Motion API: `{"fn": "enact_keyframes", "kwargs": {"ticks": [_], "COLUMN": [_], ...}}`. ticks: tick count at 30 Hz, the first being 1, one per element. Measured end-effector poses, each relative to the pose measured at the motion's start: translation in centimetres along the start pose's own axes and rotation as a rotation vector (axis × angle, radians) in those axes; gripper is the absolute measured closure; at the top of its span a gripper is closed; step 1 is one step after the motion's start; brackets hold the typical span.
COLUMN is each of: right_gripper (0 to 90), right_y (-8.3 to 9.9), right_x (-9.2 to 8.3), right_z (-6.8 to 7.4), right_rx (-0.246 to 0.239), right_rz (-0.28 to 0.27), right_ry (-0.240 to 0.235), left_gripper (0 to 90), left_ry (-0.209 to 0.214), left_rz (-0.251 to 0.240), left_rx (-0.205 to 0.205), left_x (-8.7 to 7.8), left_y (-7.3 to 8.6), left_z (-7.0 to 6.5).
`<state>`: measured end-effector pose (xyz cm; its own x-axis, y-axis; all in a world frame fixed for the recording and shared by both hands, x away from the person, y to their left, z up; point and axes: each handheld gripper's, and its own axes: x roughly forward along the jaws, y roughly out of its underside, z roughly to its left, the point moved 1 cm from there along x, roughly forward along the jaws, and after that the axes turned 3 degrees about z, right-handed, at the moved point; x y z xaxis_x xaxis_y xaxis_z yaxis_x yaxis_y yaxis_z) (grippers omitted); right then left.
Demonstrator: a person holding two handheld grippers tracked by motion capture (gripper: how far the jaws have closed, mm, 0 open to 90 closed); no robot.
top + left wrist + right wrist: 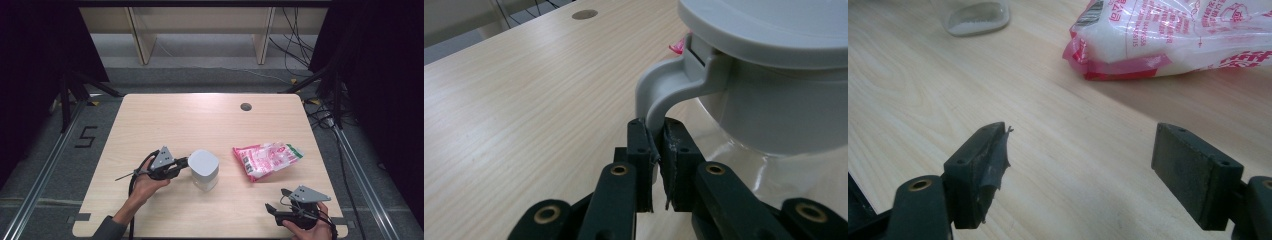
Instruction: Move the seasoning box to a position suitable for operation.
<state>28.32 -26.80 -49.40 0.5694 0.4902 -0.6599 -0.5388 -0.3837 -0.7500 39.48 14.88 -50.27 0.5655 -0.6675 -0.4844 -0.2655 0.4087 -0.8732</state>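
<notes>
A: Grey jug (204,169) stands upright near the middle of the wooden table (200,120), long axis vertical, lid (774,25) on top. Which way does its handle point?

B: The handle (661,92) points toward the person's left, at the left gripper (184,162). It is smooth grey plastic, a curved loop under a flat round lid. The jug's lower wall looks clear, with white grains at the bottom.

A: Left gripper's state?

B: Jaws pinched on the handle loop, held level, left hand (145,185) behind it.

A: Right gripper (274,210)?

B: Jaws spread wide, nothing between them, low over the near right edge, aimed toward the pink-and-white plastic bag (267,159), which lies flat, well apart from the jug.
</notes>
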Motion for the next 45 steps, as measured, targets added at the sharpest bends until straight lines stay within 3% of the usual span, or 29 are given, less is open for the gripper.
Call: {"fn": "enact_keyframes", "kwargs": {"ticks": [2, 3, 5, 7, 11, 14, 15, 17, 18, 19, 22, 23, 24, 25, 28, 30, 34, 36, 38, 44, 45], "right_gripper": [23.2, 23.3, 23.2, 23.2, 23.2, 23.2, 23.2, 23.2, 23.2, 23.2, 23.2, 23.2, 23.2, 23.2, 23.2, 23.2, 23.2, 23.2, 23.2, 23.3, 23.4], "right_y": [0.0, 0.1, 0.1, 0.0, 0.0, 0.0, 0.1, 0.1, 0.0, 0.0, 0.1, 0.0, 0.1, 0.0, 0.1, 0.0, 0.1, 0.0, 0.1, 0.0, 0.0], "right_x": [0.0, 0.0, 0.0, 0.1, 0.1, 0.1, 0.0, 0.1, 0.1, 0.2, 0.1, 0.2, 0.1, 0.2, 0.2, 0.2, 0.1, 0.1, 0.1, 0.3, 0.3], "right_z": [0.0, 0.0, 0.0, 0.2, 0.1, 0.1, 0.2, 0.3, 0.0, 0.1, 0.2, 0.1, 0.4, 0.3, 0.5, 0.2, 0.3, 0.0, 0.2, 0.2, 0.3], "right_rx": [-0.007, -0.007, -0.004, 0.017, -0.011, -0.012, 0.008, 0.030, -0.009, 0.004, 0.007, -0.009, 0.027, 0.012, 0.025, -0.004, 0.000, -0.018, -0.002, -0.025, -0.007], "right_rz": [-0.001, 0.002, 0.003, 0.010, 0.013, 0.012, 0.022, 0.021, 0.015, 0.014, 0.028, 0.019, 0.022, 0.015, 0.029, 0.032, 0.025, 0.025, 0.033, 0.016, 0.025], "right_ry": [-0.001, 0.002, 0.002, -0.025, -0.006, -0.005, -0.005, -0.025, -0.016, -0.028, -0.017, -0.022, -0.015, -0.015, -0.034, -0.017, -0.019, -0.007, -0.017, -0.012, -0.037], "left_gripper": [83.0, 83.2, 83.4, 83.6, 83.6, 83.5, 83.5, 83.6, 83.4, 81.4, 64.1, 60.5, 59.9, 59.1, 59.3, 60.5, 68.0, 68.1, 67.8, 66.5, 65.6], "left_ry": [-0.005, -0.008, -0.019, -0.023, -0.043, -0.036, -0.036, -0.020, 0.002, 0.011, 0.014, 0.027, 0.040, 0.063, 0.116, 0.113, 0.128, 0.148, 0.159, 0.193, 0.208], "left_rz": [0.002, 0.002, -0.005, -0.009, -0.016, -0.007, -0.006, -0.002, -0.004, -0.013, -0.031, -0.031, -0.038, -0.034, -0.051, -0.044, -0.037, -0.044, -0.041, -0.061, -0.063], "left_rx": [-0.023, -0.009, -0.027, -0.031, -0.048, -0.039, -0.033, -0.039, -0.037, -0.040, -0.013, -0.014, -0.016, -0.002, 0.006, 0.028, 0.030, 0.020, 0.029, 0.033, 0.028], "left_x": [-0.7, -1.1, -1.6, -2.1, -2.6, -3.0, -3.2, -3.4, -3.5, -3.6, -3.5, -3.3, -3.1, -2.8, -2.1, -1.9, -2.0, -2.2, -2.4, -2.2, -2.3], "left_y": [0.4, 0.5, 1.0, 1.2, 1.5, 1.6, 1.7, 1.7, 1.7, 1.6, 1.4, 1.4, 1.5, 1.5, 1.3, 1.1, 1.0, 1.1, 1.1, 0.8, 0.8], "left_z": [-0.4, -0.6, -1.0, -1.7, -2.5, -3.1, -3.2, -3.5, -3.5, -3.5, -2.6, -2.2, -2.0, -1.9, -1.9, -1.8, -1.5, -1.9, -2.1, -1.9, -1.9]}}
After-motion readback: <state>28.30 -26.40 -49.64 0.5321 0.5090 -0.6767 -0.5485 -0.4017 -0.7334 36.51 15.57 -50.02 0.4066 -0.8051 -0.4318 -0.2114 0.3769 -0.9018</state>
